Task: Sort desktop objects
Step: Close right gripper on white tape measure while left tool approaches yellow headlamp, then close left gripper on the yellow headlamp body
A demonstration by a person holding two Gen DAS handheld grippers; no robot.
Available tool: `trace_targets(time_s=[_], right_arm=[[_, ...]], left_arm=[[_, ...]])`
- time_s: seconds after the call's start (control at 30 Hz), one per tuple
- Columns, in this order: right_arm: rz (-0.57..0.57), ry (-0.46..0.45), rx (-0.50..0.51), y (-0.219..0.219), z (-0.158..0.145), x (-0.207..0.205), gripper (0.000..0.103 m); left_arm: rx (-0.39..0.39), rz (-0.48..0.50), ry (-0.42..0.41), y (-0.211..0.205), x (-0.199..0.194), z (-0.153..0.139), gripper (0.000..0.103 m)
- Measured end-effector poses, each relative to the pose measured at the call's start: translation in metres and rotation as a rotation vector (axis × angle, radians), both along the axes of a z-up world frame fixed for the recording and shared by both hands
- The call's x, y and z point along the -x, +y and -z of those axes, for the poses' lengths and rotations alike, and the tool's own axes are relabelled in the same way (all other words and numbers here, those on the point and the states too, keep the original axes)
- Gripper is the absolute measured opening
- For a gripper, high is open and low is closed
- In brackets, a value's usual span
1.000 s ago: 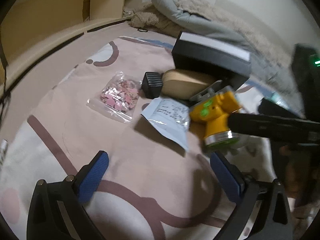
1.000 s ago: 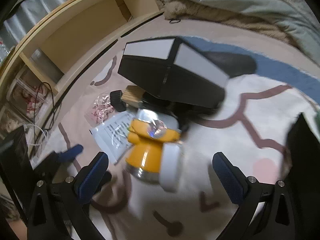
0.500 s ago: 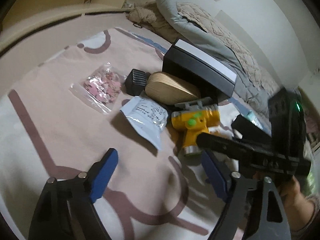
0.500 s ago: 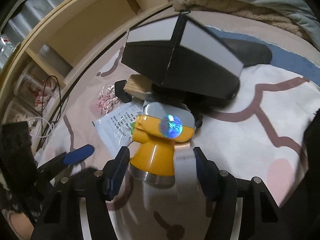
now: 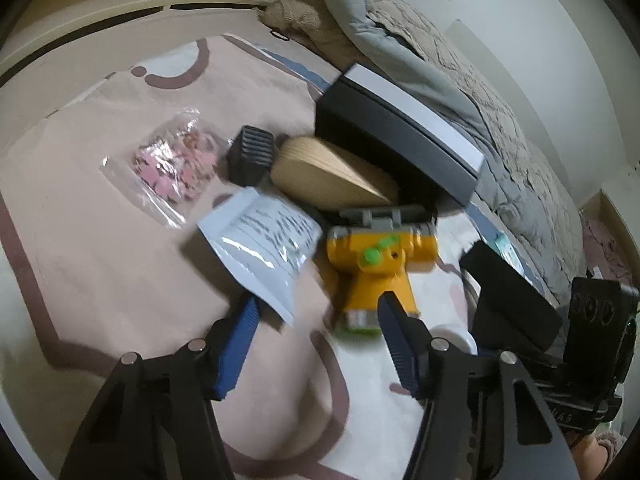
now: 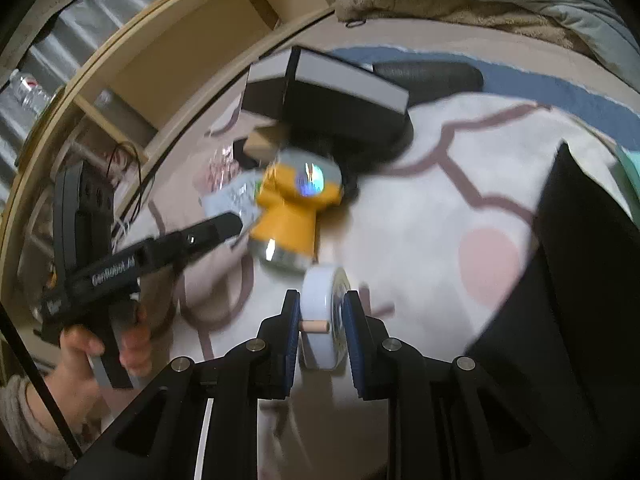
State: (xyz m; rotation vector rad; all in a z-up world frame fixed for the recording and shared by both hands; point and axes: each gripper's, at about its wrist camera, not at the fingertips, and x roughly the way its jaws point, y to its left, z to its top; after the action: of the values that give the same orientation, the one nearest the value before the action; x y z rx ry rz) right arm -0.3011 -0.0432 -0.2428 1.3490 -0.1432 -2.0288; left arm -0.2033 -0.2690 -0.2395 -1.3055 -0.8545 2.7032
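Observation:
My right gripper (image 6: pixel 322 312) is closing, and its blue pads press both flat faces of a white tape roll (image 6: pixel 318 296) standing on edge on the patterned blanket. Just beyond it lies a yellow toy-like device (image 6: pixel 294 216). My left gripper (image 5: pixel 318 320) is closing too. Between its fingers lie the base of the yellow device (image 5: pixel 376 264) and a corner of a white printed packet (image 5: pixel 264 244), and no pad clearly presses either. Behind these lie a bag of pink pieces (image 5: pixel 172 164), a small black ribbed block (image 5: pixel 252 156), a wooden block (image 5: pixel 324 176) and a black box with a white lid (image 5: pixel 400 140).
A wooden shelf unit (image 6: pixel 192 52) runs along the left. Grey and beige bedding (image 5: pixel 460 80) is piled at the back. A large black object (image 6: pixel 580 280) stands close on the right. A person's hand (image 6: pixel 84 348) holds the left gripper's handle.
The right jaws went from wide apart to shut on the white tape roll, which now sits nearer the camera. The left jaws narrowed and the left view rolled, coming closer to the packet and yellow device.

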Motion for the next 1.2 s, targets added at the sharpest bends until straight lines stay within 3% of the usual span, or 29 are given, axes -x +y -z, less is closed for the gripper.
trace_targets(time_s=[0.1,0.23,0.3,0.67,0.77,0.83,1.2], right_arm=[[-0.016,-0.021,-0.013,0.008,0.007,-0.012,0.020],[-0.047,-0.007,-0.014,0.011,0.005,-0.027,0.018],[-0.053,-0.019,0.003,0.010,0.005,-0.033,0.018],[-0.110,-0.074,0.026,0.016,0.002,-0.061,0.018],[-0.111,-0.085,0.027,0.023,0.003,-0.069,0.018],[-0.103,-0.089,0.030,0.027,0.002,-0.074,0.018],[-0.077,-0.102,-0.021,0.051,-0.008,-0.103,0.018]], left_arm=[[0.022,0.015,0.016,0.010,-0.007,-0.007,0.060],[0.135,0.062,0.069,0.034,-0.011,-0.025,0.060],[0.140,0.089,0.090,0.045,-0.008,-0.031,0.060],[0.239,0.111,-0.046,0.071,0.035,-0.009,0.060],[0.224,0.093,-0.104,0.069,0.047,0.003,0.059],[0.218,0.103,-0.126,0.068,0.050,0.008,0.051],[0.222,0.164,-0.118,0.064,0.014,-0.001,0.051]])
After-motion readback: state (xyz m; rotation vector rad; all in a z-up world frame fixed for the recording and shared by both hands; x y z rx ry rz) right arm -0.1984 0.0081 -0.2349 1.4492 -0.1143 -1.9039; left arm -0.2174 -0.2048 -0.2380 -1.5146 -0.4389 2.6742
